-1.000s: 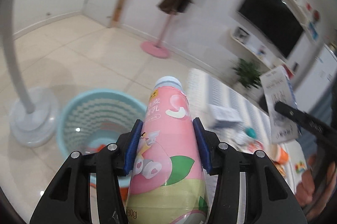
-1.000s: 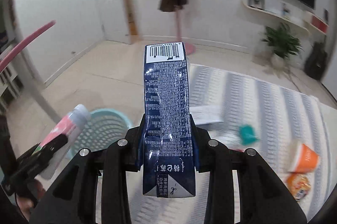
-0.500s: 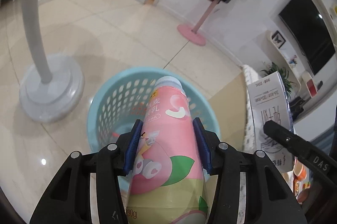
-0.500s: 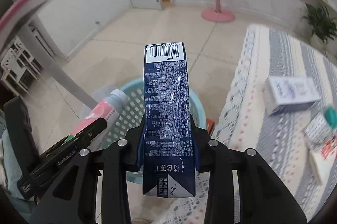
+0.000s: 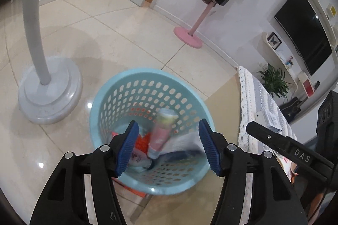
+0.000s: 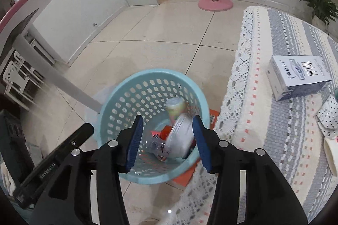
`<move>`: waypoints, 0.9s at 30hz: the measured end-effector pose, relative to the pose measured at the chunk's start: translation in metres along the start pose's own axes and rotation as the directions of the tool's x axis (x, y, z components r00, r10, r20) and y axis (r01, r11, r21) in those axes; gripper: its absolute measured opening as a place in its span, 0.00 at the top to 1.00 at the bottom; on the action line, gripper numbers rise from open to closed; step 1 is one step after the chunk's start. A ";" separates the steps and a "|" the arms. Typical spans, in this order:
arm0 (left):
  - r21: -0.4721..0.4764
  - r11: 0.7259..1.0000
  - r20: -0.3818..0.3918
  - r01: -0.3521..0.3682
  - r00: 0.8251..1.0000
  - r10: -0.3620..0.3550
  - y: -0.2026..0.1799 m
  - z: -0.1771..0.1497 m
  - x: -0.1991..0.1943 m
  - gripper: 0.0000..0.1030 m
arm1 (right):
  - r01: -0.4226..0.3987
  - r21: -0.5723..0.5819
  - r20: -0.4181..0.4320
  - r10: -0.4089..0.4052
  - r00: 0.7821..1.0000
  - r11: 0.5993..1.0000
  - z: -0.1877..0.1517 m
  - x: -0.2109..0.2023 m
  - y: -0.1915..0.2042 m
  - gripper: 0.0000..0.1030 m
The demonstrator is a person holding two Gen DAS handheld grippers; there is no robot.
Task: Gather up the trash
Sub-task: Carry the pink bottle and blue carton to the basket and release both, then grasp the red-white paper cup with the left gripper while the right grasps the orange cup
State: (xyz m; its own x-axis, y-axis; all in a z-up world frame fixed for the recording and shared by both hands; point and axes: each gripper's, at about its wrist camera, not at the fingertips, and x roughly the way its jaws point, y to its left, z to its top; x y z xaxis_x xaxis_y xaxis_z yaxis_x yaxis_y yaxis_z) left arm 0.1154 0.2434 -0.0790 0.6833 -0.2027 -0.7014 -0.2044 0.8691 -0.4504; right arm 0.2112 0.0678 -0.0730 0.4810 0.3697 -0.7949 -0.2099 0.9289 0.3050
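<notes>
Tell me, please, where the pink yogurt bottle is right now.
In both wrist views the pink yogurt bottle lies tilted inside the light blue basket on the floor, cap down among other trash, beside the tablecloth's edge.

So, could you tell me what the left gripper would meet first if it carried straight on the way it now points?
Probably the pink bottle lying in the blue basket. The left gripper, jaws opening with nothing between them, points down into the basket mouth; depth is unclear, so the other trash there might come first.
</notes>
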 end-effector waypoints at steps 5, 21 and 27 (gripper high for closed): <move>0.012 1.000 0.014 0.017 1.000 -0.017 -0.013 -0.003 -0.014 0.44 | -0.017 -0.033 0.019 0.018 1.000 0.999 -0.012 -0.024 -0.003 0.56; 0.253 0.945 0.032 0.206 0.975 -0.221 -0.209 -0.026 -0.052 0.44 | 0.094 0.010 0.286 -0.093 0.954 0.996 -0.029 -0.212 -0.128 0.56; 0.354 0.899 -0.066 0.259 0.965 -0.252 -0.278 -0.066 -0.016 0.39 | 0.229 0.104 0.368 -0.252 0.895 0.968 -0.048 -0.277 -0.221 0.56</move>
State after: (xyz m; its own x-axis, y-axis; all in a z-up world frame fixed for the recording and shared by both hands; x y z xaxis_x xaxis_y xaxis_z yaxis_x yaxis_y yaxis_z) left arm 0.1152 -0.0245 0.0213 0.6653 -0.4446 -0.5998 0.2410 0.8882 -0.3911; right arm 0.0831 -0.2408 0.0544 0.7968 0.1047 -0.5951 -0.0042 0.9858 0.1677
